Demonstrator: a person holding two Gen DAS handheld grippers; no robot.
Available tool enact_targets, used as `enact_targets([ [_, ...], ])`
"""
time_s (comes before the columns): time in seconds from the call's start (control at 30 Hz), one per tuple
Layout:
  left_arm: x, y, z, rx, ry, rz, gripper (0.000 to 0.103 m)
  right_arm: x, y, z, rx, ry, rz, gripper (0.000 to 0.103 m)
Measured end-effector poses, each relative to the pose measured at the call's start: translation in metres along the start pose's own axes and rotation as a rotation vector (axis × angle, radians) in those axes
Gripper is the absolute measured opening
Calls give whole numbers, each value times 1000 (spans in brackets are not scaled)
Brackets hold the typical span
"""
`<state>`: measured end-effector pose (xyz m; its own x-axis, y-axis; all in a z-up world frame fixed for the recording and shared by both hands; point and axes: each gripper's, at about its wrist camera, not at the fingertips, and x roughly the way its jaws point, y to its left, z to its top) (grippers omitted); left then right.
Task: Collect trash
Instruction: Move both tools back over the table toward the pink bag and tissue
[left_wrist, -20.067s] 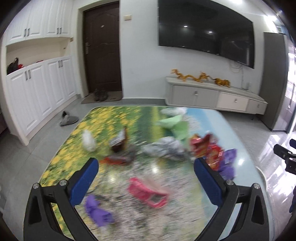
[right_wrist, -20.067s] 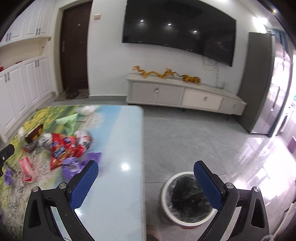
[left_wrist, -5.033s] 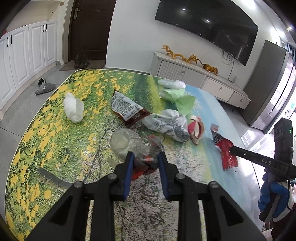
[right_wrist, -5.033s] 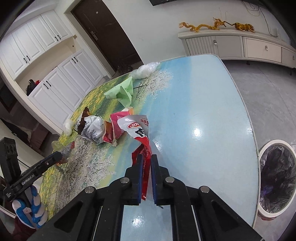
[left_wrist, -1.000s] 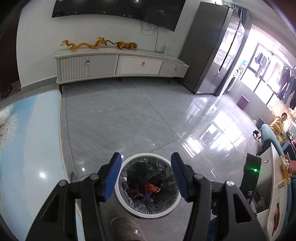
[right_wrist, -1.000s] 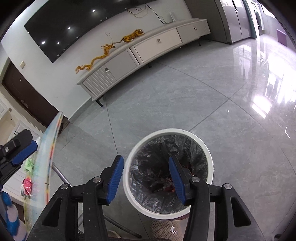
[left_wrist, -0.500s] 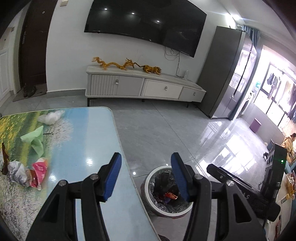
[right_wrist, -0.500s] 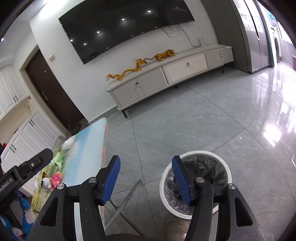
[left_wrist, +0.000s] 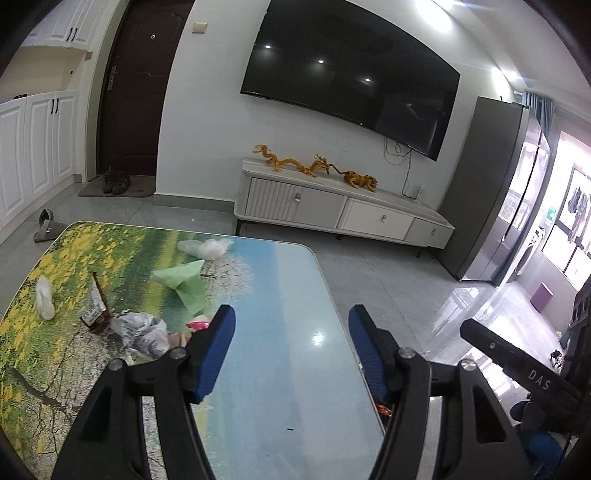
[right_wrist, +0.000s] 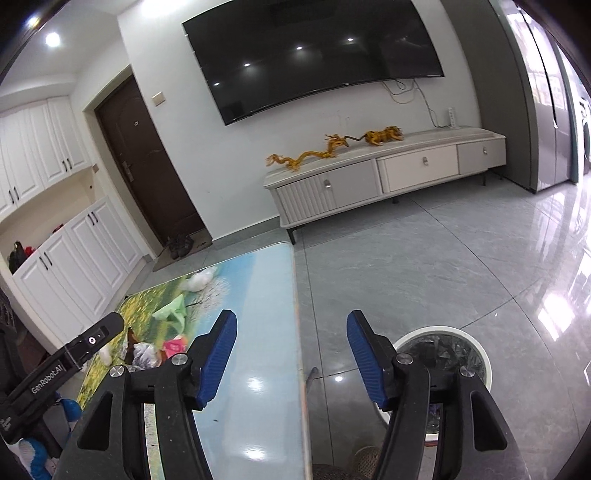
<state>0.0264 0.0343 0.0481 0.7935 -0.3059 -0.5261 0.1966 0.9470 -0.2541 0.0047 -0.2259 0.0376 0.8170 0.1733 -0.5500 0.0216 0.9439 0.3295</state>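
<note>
Left wrist: left claw (left_wrist: 291, 350) spread wide above table (left_wrist: 280, 295).

Trash bin (right_wrist: 476, 354) partly hidden behind right hand-held gripper (right_wrist: 291, 354), pink wrapper (left_wrist: 197, 325) half behind left finger (left_wrist: 216, 354)

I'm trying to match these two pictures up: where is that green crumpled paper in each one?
Left wrist view: the green paper lies left of centre on the table, beyond the left blue pad.
Right wrist view: it sits lower left, smaller, past the table's bare part.
Shared landmark: the golden dragon ornament on the TV cabinet.
</note>
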Motion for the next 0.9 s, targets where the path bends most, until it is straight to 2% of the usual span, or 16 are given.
enact_targets([
  [0.4,-21,68,-15,-64,-20,79,62,13,54,-8,-33,24,31,60],
  [0.9,-47,192,-52,-158,-5,306,62,82,116,-40,-88,170,115,60],
])
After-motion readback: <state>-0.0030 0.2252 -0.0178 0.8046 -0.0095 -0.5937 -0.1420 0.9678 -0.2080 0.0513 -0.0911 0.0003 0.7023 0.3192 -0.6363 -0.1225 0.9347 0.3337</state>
